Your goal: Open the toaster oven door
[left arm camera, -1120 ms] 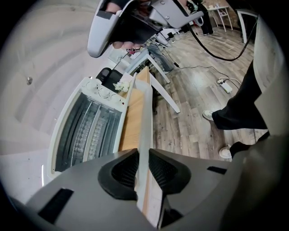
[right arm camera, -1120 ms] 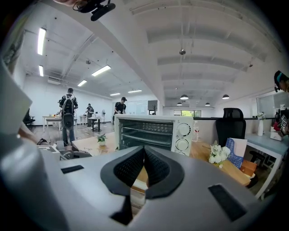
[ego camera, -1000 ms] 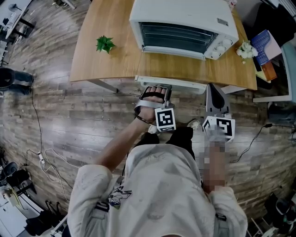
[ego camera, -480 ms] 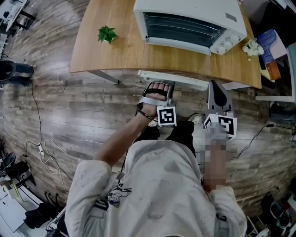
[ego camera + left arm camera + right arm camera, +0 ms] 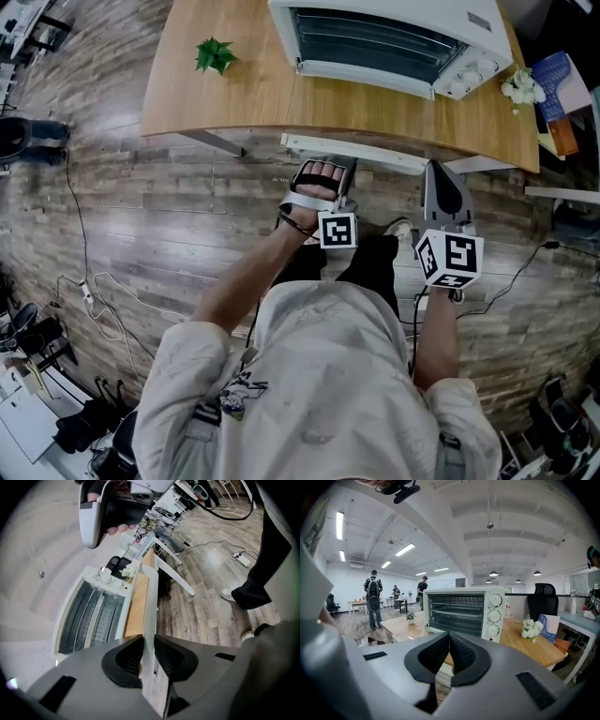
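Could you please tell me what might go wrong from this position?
1. The left claw and right claw sit close before the table's white rail; reaching forward could knock it.
2. The toaster oven seems to stand loose on the table; a hard pull on its door may drag it forward.

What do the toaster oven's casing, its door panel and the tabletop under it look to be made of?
White boxy toaster oven casing: probably painted sheet metal, since it is uniformly white, smooth and softly shiny.
Its door panel: likely clear glass, as the wire racks inside show through it.
Tan tabletop: wood or wood-look laminate, with faint grain and a low sheen. The look leaves open which of the two it is.
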Motion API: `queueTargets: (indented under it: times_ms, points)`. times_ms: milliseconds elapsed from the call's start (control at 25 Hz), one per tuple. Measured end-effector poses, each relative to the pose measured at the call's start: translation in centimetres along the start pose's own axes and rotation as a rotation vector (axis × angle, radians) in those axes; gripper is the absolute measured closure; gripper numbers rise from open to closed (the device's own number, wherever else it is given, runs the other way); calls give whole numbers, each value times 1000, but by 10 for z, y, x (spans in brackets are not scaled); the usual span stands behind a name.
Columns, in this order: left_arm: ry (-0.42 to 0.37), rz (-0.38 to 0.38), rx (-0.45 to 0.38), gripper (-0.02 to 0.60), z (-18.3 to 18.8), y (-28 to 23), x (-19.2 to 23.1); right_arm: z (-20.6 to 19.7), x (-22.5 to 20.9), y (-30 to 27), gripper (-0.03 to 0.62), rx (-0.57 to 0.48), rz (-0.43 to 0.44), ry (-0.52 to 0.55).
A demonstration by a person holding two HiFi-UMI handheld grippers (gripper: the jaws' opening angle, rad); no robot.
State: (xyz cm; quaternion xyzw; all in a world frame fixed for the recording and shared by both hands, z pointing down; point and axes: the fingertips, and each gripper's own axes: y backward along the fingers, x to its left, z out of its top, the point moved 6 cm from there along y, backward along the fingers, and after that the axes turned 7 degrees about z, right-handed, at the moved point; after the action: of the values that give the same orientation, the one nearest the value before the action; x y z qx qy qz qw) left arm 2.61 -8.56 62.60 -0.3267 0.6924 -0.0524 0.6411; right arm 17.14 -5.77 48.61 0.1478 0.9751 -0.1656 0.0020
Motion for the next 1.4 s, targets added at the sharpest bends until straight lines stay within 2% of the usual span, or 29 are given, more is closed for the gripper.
queueTargets:
  times_ms: [440, 520, 600, 800, 1080, 1400]
  points:
    - [4, 84, -24, 495, -5, -7, -18, -16, 2, -3, 571, 30, 23, -27]
    - [12, 77, -37, 493, -1, -11, -28, -19, -2, -1, 571, 38, 17, -29]
    - [-13, 80, -39, 470, -3, -12, -34, -23, -2, 0, 571, 44, 11, -36]
    - [12, 144, -55, 469, -6, -14, -33, -32, -3, -6, 571, 57, 19, -49]
    - [-9, 143, -50, 443, -8, -18, -45, -40, -5, -10, 571, 73, 31, -60]
    - [2, 171, -60, 440, -9, -23, -54, -52, -7, -14, 571, 93, 37, -74]
